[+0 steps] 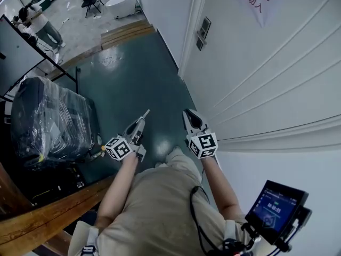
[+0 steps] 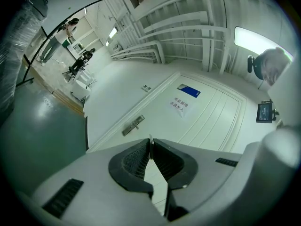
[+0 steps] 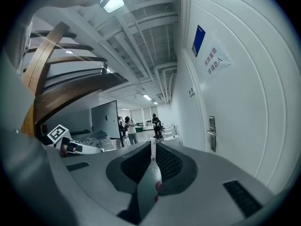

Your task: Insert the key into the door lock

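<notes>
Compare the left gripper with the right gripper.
The left gripper pinches a thin key at its tips; the right gripper holds nothing. The right gripper is beside the door; the left gripper is farther out over the floor. Both look shut and point ahead along the door.

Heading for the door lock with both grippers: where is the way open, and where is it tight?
Open: the strip of green floor between the wrapped bundle and the white door, right up to the lock plate. Crowded: left, by the bundle and wooden rail.
</notes>
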